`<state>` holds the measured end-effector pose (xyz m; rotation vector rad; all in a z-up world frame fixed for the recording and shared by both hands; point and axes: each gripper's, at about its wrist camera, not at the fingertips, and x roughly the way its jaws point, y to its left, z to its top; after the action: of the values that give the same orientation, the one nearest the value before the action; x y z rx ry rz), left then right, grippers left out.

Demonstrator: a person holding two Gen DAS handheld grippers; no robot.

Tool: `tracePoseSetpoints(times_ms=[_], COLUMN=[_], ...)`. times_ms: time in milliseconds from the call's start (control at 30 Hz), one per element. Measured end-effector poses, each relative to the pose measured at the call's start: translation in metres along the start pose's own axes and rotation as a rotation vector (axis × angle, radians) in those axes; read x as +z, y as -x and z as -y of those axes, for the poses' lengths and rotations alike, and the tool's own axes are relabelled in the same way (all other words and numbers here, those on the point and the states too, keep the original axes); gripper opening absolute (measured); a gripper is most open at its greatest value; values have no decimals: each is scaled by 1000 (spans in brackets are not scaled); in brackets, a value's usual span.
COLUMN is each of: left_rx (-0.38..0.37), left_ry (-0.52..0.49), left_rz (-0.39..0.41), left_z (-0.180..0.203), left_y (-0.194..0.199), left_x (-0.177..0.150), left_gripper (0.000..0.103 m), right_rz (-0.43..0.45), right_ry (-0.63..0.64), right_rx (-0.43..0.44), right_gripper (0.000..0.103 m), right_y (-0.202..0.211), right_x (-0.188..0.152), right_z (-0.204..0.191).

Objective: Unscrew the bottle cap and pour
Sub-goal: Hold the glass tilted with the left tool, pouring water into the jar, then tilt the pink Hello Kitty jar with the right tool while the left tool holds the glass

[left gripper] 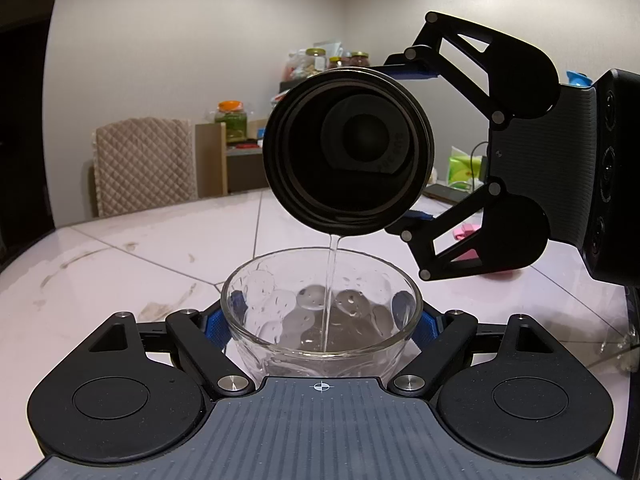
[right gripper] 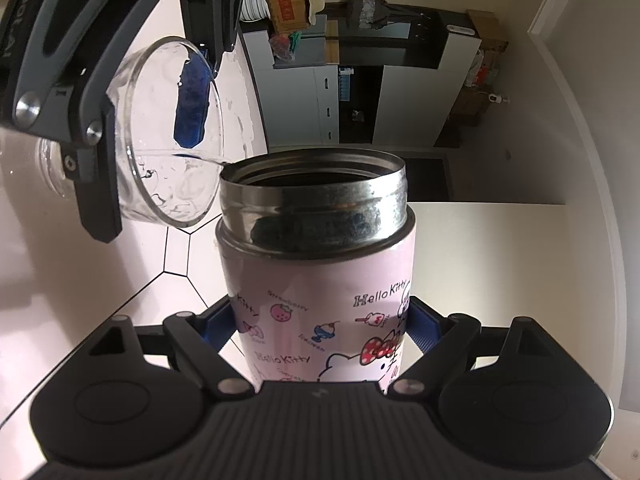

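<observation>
Your right gripper [right gripper: 322, 332] is clamped on the pink flask [right gripper: 320, 300], its blue pads [right gripper: 426, 330] pressing both sides of the body just ahead of the camera. The flask is tipped over with its cap off, and its bare steel neck [right gripper: 316, 204] points away from you. On the pink body you can read "Hello Kitty" twice, plus the small captions "Strawberry" and "Icecream" beside little drawings. Your left gripper [left gripper: 324, 320] is closed around the glass bowl [left gripper: 322, 308], a pad on each side, holding it directly below the flask's open mouth [left gripper: 348, 152]. A thin stream of water [left gripper: 330, 288] falls from the lower lip of the mouth into the bowl, above the white tiled table [left gripper: 140, 256].
</observation>
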<state>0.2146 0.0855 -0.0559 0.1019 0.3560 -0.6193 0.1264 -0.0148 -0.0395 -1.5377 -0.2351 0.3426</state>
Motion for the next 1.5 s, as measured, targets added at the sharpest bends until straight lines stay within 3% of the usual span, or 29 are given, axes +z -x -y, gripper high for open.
tracePoseSetpoints(times_ms=[267,567,1367,1500], left_rx=[0,0,-4,-7], left_ry=[1,0,7,6], left_rz=[0,0,-1,-5], left_z=[0,1,1,1], left_y=[0,-1,-3,-4], left_x=[0,0,-1,0], left_gripper=[88,88,88,88], right_rz=[7,15,15,17], right_ry=[8,9,40,33], right_rx=[-1,-4,-17,-11], right_gripper=[88,88,88,88], right_y=[-4,-2,-3,-3], right_x=[-20,-41,-53,-61], right_z=[4,-19,-39,-62])
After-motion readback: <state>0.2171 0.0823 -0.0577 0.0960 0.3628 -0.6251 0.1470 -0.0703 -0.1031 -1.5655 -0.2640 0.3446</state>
